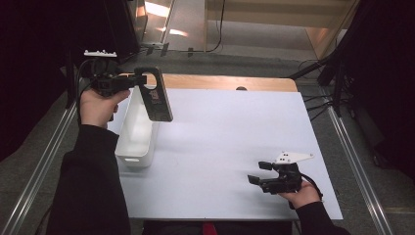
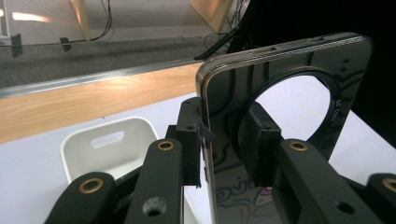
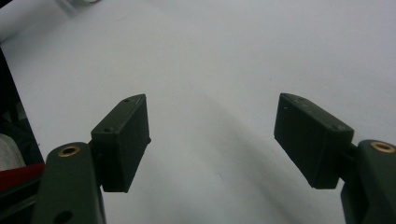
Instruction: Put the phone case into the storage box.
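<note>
**Currently holding a phone case over the white bin**

Now gripping a dark phone case (image 1: 157, 95) in the left gripper (image 1: 134, 81), pads clamped across one long edge near the top, one pad (image 2: 189, 140) outside, the other (image 2: 259, 140) on the inner face beside the large round cutout. Hanging the case roughly upright in the air, above the right rim of the white bin (image 1: 132, 147) at the left of the surface (image 1: 230, 137), touching neither. Showing, in the left gripper view, the bin (image 2: 107, 149) with its slotted handle below and behind the case (image 2: 280, 84).

Resting the right gripper (image 1: 259, 174) low at the near right of the surface, well apart from case and bin, pads (image 3: 123, 140) standing apart with nothing but bare white surface (image 3: 210, 60) between them.

Judging the handling: probably light and thin-walled, a shell likely flexing if squeezed hard, glossy enough to slide between flat pads. Pinching only one edge, so liable to swing or twist during quick moves. Preferring a hold on the solid side wall or the rigid band around the cutout, not the open middle. Lowering into the bin calling for a slow, level approach, clearing the rim before letting go.
</note>
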